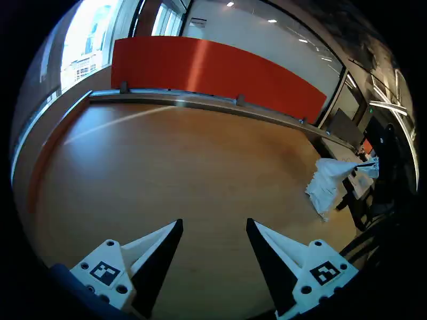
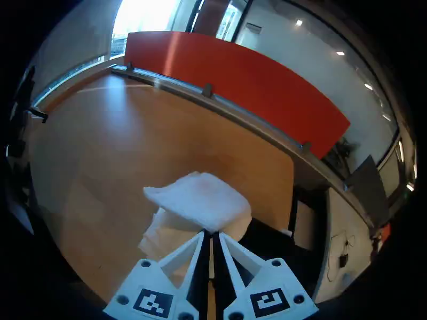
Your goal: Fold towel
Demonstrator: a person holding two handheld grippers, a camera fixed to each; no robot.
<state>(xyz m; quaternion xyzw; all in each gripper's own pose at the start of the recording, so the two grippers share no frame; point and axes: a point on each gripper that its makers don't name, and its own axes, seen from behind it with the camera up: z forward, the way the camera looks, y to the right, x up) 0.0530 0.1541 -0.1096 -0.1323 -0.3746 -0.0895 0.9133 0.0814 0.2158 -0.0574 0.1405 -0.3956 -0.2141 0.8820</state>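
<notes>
- Pinching the white towel [image 2: 200,205], the right claw [image 2: 211,233] has its fingers pressed nearly together on a bunched edge of the cloth.
- Towel hangs raised at that grip, its lower folds trailing down to the wooden counter [image 2: 107,154], close to the counter's near edge.
- Left claw [image 1: 213,221] is spread wide with nothing between its fingers, above bare counter.
- In the left gripper view, the towel sits well off to the right.
- Red partition [image 1: 213,66] lines the counter's far side.

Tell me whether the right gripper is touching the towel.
Touching. In the right gripper view, the right gripper pinches the white towel edge between its closed fingertips.
</notes>
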